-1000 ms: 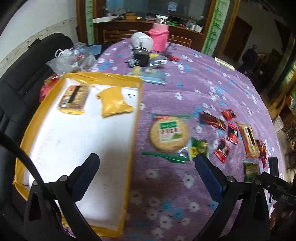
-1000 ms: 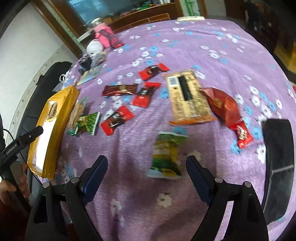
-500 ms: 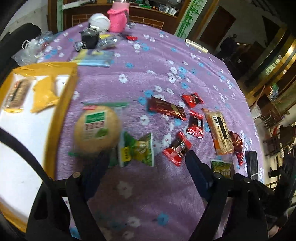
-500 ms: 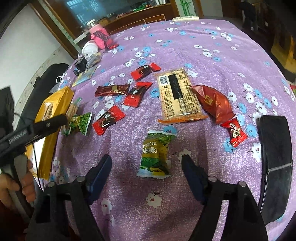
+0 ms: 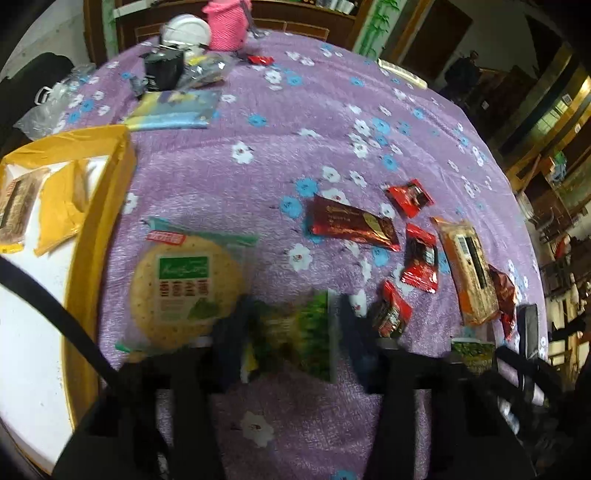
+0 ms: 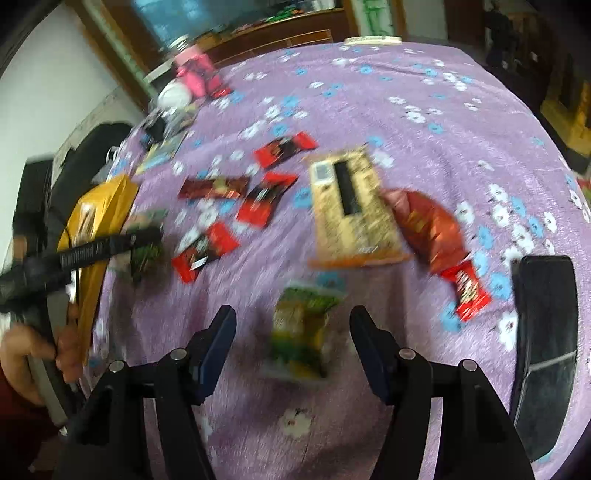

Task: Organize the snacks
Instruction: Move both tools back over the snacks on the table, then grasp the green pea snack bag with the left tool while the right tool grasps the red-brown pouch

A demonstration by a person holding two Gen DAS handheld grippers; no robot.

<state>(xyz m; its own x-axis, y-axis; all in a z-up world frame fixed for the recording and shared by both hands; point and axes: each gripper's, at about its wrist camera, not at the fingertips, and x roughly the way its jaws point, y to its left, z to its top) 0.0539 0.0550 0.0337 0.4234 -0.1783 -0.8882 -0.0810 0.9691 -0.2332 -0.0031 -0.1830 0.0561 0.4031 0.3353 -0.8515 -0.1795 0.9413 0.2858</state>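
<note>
My left gripper [image 5: 290, 334] is low over the purple flowered cloth. Its jaws are closing, and the pads meet the sides of a green snack packet [image 5: 301, 328] that lies beside a round cracker pack [image 5: 184, 291]. My right gripper [image 6: 291, 321] hangs over a second green packet [image 6: 301, 332]. Its jaws are also closing, with the packet between them and untouched. A yellow-rimmed tray [image 5: 92, 229] at the left holds a brown bar pack [image 5: 14, 206] and a yellow pouch [image 5: 59, 218]. In the right wrist view the left gripper [image 6: 144, 236] shows as a blurred dark bar near the tray [image 6: 99, 206].
Red packets [image 5: 421, 258], a dark red bar [image 5: 351, 223] and an orange bar pack [image 5: 469, 266] are strewn across the cloth. A black phone [image 6: 545, 332] lies at the right. A pink cup [image 5: 225, 26], a black object [image 5: 162, 68] and a blue booklet [image 5: 173, 110] stand at the far side.
My left gripper swung right from over the tray, dropped to the green packet and narrowed from wide open onto it. The right gripper stayed put while its jaws narrowed somewhat.
</note>
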